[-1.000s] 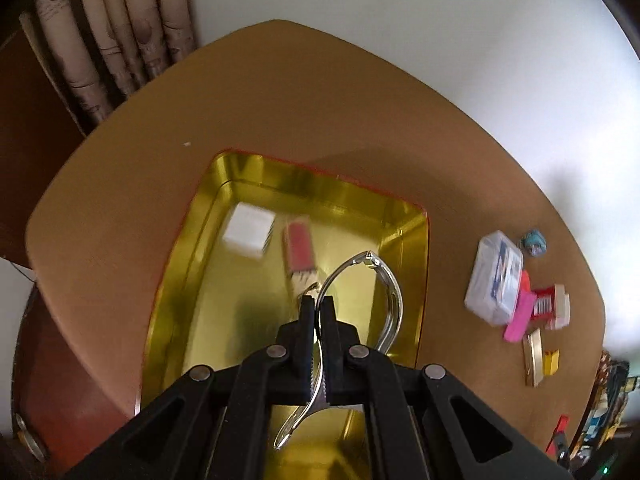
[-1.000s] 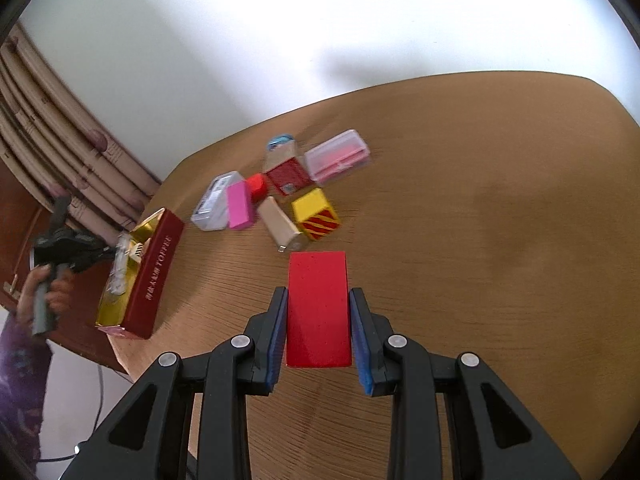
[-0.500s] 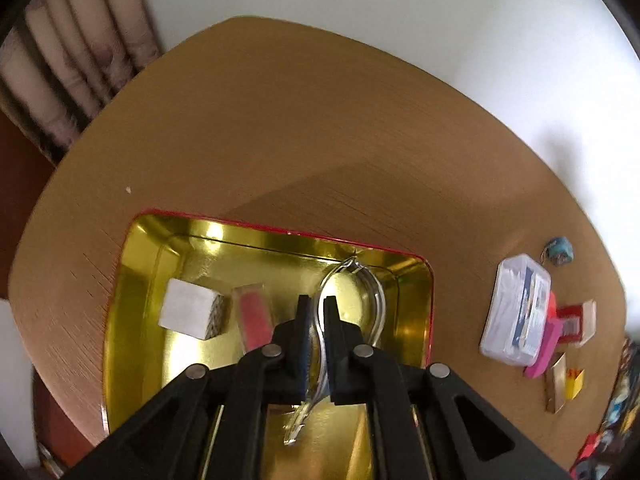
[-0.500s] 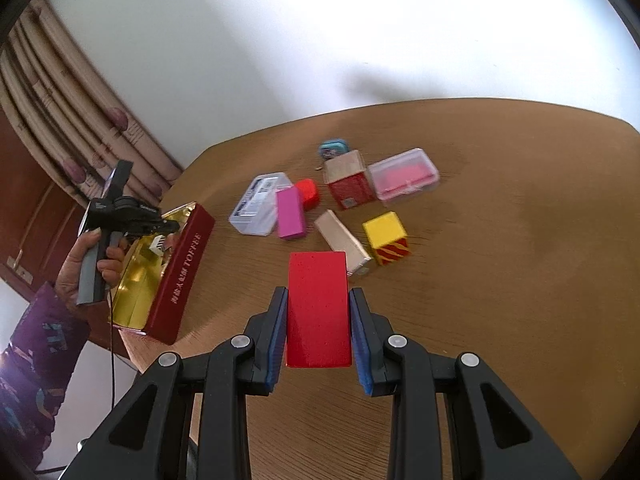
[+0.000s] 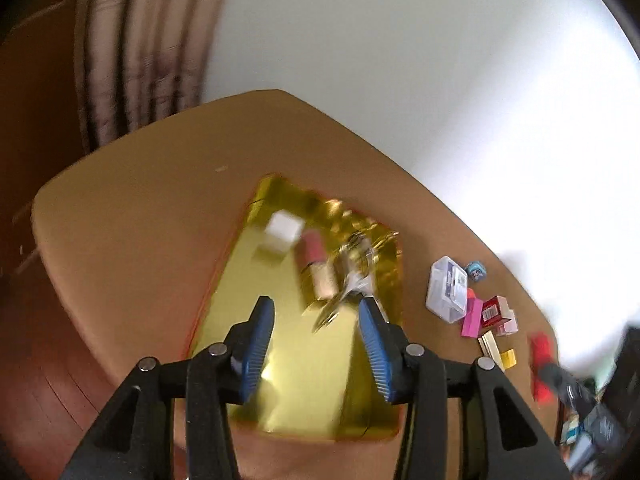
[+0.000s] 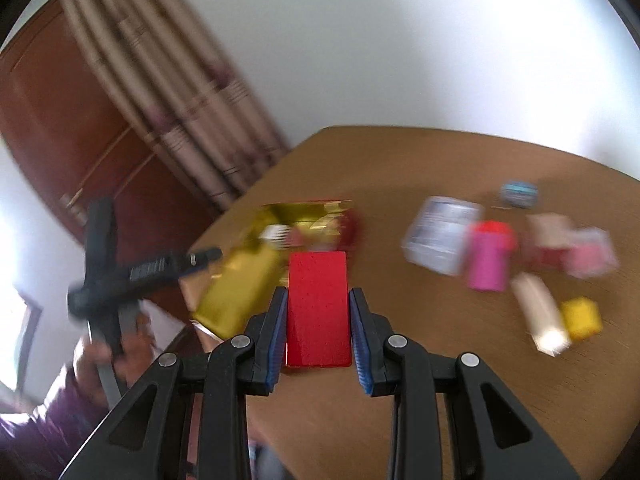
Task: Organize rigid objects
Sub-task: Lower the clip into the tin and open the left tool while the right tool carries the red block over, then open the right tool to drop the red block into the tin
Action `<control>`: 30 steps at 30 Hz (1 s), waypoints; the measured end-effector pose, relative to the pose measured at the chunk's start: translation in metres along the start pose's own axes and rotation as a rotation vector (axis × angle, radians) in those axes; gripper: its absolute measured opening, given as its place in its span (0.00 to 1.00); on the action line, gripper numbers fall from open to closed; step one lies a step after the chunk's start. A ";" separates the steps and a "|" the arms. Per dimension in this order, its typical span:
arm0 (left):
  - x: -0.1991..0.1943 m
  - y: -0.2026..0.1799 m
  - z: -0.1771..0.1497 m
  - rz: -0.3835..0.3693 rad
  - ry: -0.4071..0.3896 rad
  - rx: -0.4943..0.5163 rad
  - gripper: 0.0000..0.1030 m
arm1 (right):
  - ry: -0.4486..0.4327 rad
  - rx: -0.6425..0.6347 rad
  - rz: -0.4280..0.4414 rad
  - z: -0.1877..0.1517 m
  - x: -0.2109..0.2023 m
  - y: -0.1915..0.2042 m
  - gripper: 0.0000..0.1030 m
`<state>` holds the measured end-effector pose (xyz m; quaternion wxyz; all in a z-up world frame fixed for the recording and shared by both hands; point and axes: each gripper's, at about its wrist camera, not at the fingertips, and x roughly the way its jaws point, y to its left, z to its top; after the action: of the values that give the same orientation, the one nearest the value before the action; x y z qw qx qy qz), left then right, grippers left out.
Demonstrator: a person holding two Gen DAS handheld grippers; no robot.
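My left gripper is open and empty above the near part of the gold tin tray. In the tray lie a white block, a pink and beige block and a clear curved piece, just beyond the fingertips. My right gripper is shut on a red block and holds it above the table, close to the tray. The left gripper also shows in the right wrist view, to the left of the tray.
Loose items lie in a group on the wooden table: a clear plastic box, a magenta block, a red and white box, a beige bar, a yellow cube, a small blue item. Curtains hang behind.
My left gripper has opened and let the clear curved piece go into the tray, then drawn back. My right gripper has carried the red block left toward the tray.
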<state>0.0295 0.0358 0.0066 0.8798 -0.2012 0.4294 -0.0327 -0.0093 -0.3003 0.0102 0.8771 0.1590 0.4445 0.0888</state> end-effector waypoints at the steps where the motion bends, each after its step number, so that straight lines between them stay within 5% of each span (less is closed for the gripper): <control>1: -0.005 0.011 -0.002 0.003 -0.004 -0.012 0.44 | 0.024 -0.014 0.020 0.006 0.019 0.014 0.26; 7: -0.015 0.073 -0.047 0.011 0.068 -0.128 0.44 | 0.176 -0.030 0.103 0.021 0.119 0.068 0.26; 13: -0.051 0.063 -0.052 0.206 -0.146 0.006 0.43 | 0.267 -0.026 0.048 0.023 0.193 0.085 0.26; 17: -0.057 0.063 -0.048 0.194 -0.178 0.024 0.44 | 0.283 -0.032 0.013 0.024 0.218 0.091 0.29; 24: -0.057 0.065 -0.046 0.206 -0.183 0.033 0.44 | 0.212 -0.024 0.004 0.024 0.208 0.088 0.42; 28: -0.055 0.045 -0.051 0.191 -0.211 0.103 0.44 | 0.069 -0.008 0.043 0.016 0.146 0.070 0.45; 30: -0.053 0.030 -0.054 0.194 -0.215 0.170 0.44 | 0.005 -0.006 -0.010 -0.001 0.105 0.047 0.49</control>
<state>-0.0486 0.0577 0.0052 0.9336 -0.0860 0.3456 0.0379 0.0506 -0.2247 -0.0524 0.8768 0.1541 0.4473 0.0863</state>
